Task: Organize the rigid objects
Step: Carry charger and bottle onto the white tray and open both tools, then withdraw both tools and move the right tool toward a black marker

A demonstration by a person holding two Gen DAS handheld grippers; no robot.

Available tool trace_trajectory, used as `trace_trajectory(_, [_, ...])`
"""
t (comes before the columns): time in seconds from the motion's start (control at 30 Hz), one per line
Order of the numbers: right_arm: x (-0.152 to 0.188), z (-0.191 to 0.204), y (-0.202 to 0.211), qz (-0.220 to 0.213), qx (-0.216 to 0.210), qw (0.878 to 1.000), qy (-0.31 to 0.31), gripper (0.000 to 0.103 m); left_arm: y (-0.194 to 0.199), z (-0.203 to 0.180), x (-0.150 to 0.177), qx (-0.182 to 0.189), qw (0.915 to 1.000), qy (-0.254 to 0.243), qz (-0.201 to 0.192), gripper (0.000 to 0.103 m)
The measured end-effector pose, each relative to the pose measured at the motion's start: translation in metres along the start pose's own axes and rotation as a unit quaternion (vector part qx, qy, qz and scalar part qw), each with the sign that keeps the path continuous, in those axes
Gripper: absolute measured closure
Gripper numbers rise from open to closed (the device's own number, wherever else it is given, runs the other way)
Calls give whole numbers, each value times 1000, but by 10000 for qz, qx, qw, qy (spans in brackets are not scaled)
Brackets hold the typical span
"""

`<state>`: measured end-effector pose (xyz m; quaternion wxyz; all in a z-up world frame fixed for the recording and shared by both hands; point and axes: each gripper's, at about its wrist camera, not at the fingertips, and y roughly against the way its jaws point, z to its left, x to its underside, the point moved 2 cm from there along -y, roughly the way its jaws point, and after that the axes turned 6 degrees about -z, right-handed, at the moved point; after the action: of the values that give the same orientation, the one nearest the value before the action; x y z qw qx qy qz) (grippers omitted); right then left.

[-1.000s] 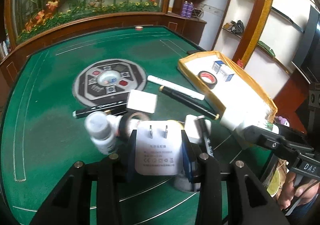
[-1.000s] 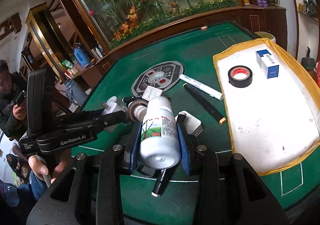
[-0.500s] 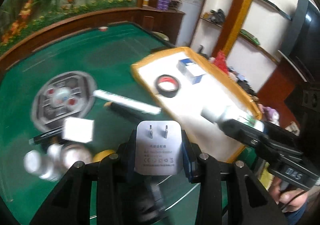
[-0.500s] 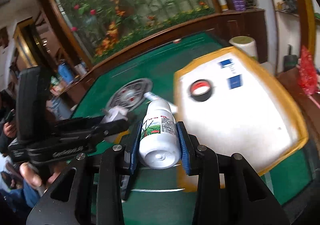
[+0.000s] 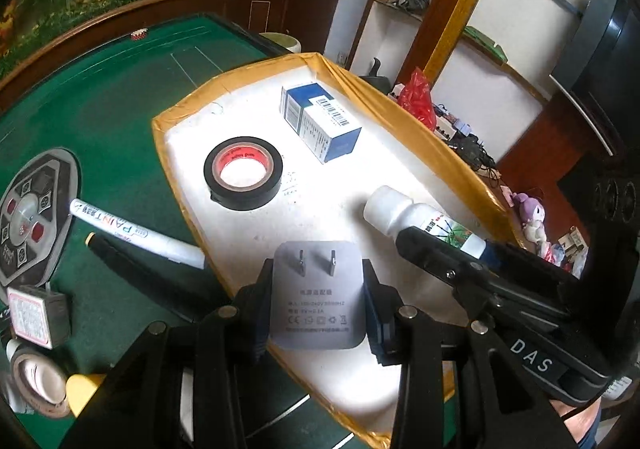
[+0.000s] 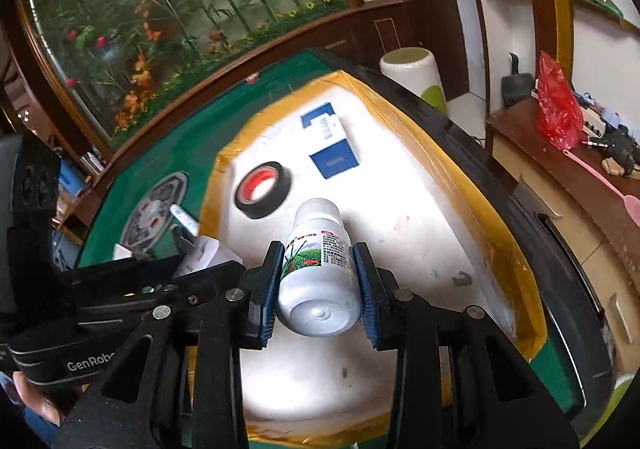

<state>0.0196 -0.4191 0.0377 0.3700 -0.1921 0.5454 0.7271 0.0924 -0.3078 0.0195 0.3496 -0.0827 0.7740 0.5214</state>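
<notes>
From the left wrist, the left gripper [image 5: 316, 295] is clamped on a white plug adapter [image 5: 317, 293], prongs pointing away, held above the near edge of the yellow-rimmed white tray [image 5: 432, 137]. On the tray floor lie a roll of black tape [image 5: 243, 172] and a blue and white box [image 5: 320, 121], apart from each other. Left of the tray, on the green table [image 5: 112, 109], a white paint marker [image 5: 136, 235] lies beside a black pen [image 5: 132, 265] (its tip is gold).

From the right wrist, the right gripper [image 6: 318, 281] grips a white bottle [image 6: 318, 269] by its sides, cap forward, over the tray's middle, just short of the tape
</notes>
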Motion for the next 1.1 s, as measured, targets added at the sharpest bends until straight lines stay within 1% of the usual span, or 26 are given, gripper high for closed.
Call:
trace_trajectory(0.07, [-2, -3, -7, 80, 51, 10000, -28, 69, -5, 2, -1, -21, 10000, 81, 46, 63])
trace_trajectory(0.13, [-4, -5, -12, 142, 45, 9999, -83, 69, -10, 6, 0, 37, 9998, 171, 125, 63])
trace_trajectory(0.2, [-6, -5, -17, 205, 135, 9997, -69, 69, -10, 7, 0, 83, 9997, 201, 111, 63])
trace_trajectory(0.33, [-9, -8, -24, 234, 64, 9995, -220, 69, -8, 7, 2, 137, 9996, 241, 60, 63])
trace_trajectory(0.47, [-7, -9, -27, 275, 114, 9992, -256, 69, -9, 5, 3, 169, 9996, 217, 45, 62])
trace_trajectory(0.63, [-6, -7, -22, 213, 108, 9994, -256, 69, -6, 6, 2, 275, 9991, 290, 137, 58])
trace_trajectory(0.67, [-7, -6, -20, 171, 119, 9995, -257, 69, -4, 5, 2, 289, 9991, 282, 144, 56])
trace_trajectory(0.73, [-8, -4, -13, 41, 131, 9996, -259, 69, 1, 4, 2, 264, 9993, 250, 125, 48])
trace_trajectory(0.8, [-10, -1, -4, -121, 151, 9995, -235, 68, 9, 3, 2, 305, 9993, 231, 48, 43])
trace_trajectory(0.87, [-12, 3, 5, -256, 186, 9993, -177, 68, 18, 2, 2, 289, 9994, 199, -3, 39])
trace_trajectory(0.97, [-14, 14, 25, -520, 74, 9985, -181, 68, 33, 4, 4, 253, 9995, 181, -103, 39])
trace_trajectory(1.1, [-11, 30, 47, -766, -228, 9964, -292, 68, 60, 16, 9, 236, 9993, 193, -221, 39])
